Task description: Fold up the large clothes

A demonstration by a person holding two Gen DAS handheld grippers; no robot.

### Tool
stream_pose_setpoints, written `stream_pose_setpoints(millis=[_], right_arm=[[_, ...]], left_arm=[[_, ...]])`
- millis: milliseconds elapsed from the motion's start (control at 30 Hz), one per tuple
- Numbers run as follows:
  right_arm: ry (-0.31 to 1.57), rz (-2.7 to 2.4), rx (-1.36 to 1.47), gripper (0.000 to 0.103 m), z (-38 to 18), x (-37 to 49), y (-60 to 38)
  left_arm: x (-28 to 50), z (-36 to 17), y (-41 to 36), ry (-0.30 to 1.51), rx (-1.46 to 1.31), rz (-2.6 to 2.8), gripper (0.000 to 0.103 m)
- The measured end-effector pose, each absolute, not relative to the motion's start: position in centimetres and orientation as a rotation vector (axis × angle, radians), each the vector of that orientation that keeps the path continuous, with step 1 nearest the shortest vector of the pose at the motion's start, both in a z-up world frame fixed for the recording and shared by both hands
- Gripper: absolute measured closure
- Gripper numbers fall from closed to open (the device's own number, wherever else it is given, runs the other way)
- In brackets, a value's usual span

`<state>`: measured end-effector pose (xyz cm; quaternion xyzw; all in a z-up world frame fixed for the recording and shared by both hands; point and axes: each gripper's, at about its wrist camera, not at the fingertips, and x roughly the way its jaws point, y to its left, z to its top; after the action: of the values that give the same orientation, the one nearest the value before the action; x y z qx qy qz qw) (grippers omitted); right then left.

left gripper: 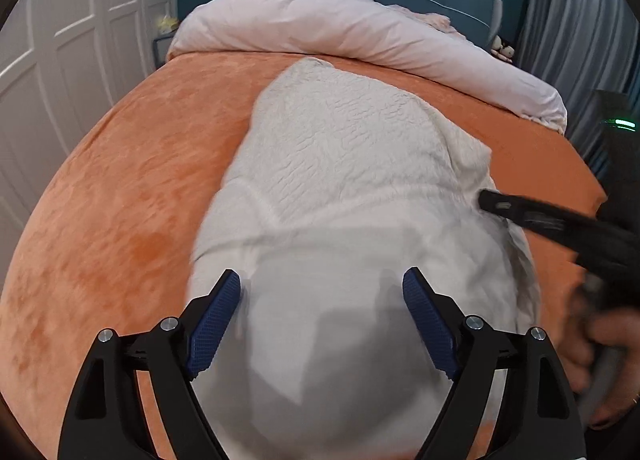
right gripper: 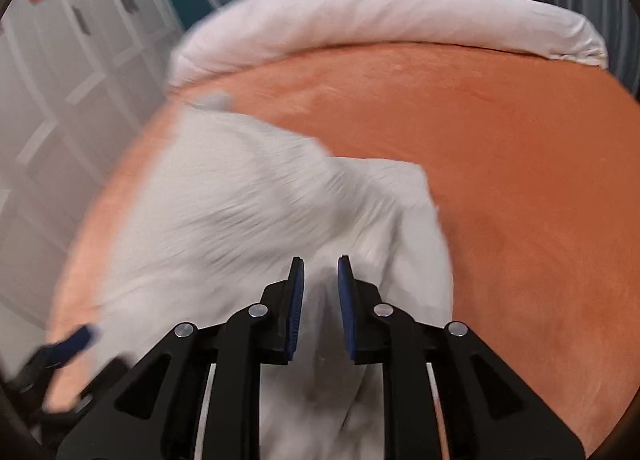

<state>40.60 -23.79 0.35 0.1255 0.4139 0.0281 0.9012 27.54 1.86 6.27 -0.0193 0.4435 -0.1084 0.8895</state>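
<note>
**White garment spread on the orange bed**

The bed [left gripper: 120, 188] carries a white fleecy garment [left gripper: 340, 164] mid-frame. The left gripper [left gripper: 322, 292] gapes wide above its near hem, holding nothing. The right gripper [right gripper: 320, 280], nearly closed, has cloth bunched between its pads.

One white fleecy garment [left gripper: 344, 164] lies on one bed with an orange sheet [left gripper: 132, 188]. One pale pink duvet [left gripper: 328, 28] is bunched at the far end. Two grippers are in view: the left gripper [left gripper: 322, 292] and the right gripper [right gripper: 321, 272]. One hand [left gripper: 600, 364] shows. One white wardrobe [left gripper: 72, 40] stands beside the bed.
</note>
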Motion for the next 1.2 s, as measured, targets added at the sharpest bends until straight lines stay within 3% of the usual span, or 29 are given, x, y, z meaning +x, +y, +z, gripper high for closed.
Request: stream_pose_setpoints(millis=[100,300,533,600,733,800,933,1200], right_arm=[[0.893,0.120,0.215,0.086,1.2,35.9,-22.4],[1.061,0.066,0.216,0.088,-4.9,31.6,-22.0],[1.062,0.032,0.236,0.085,-3.3,28.0,-23.1],[1.049,0.025,0.244,0.072,-2.7,26.8,-23.1],[1.022,0.007,0.228,0.064,-2.4,24.2,-22.5],[1.000,-0.010,0.205,0.052,-2.3,22.8,-22.1],[0.988,-0.041,0.167,0.046,-2.9,20.5,-21.4],[0.994,-0.060,0.133,0.043,-4.1,17.6,-20.2]], left_arm=[[25.2,6.7,2.9,0.942,-0.050,-0.213,0.021],[22.5,3.9,2.4,1.015,-0.012,-0.168,0.020],[19.9,3.5,2.1,1.081,-0.034,-0.150,0.021],[18.9,3.5,2.0,1.091,-0.042,-0.142,0.021],[16.8,3.3,1.4,1.107,-0.033,-0.117,0.021],[15.7,3.0,1.0,1.118,-0.019,-0.105,0.021],[14.1,2.1,1.0,1.133,-0.023,-0.094,0.021],[11.1,1.7,0.9,1.106,-0.009,-0.053,0.021]])
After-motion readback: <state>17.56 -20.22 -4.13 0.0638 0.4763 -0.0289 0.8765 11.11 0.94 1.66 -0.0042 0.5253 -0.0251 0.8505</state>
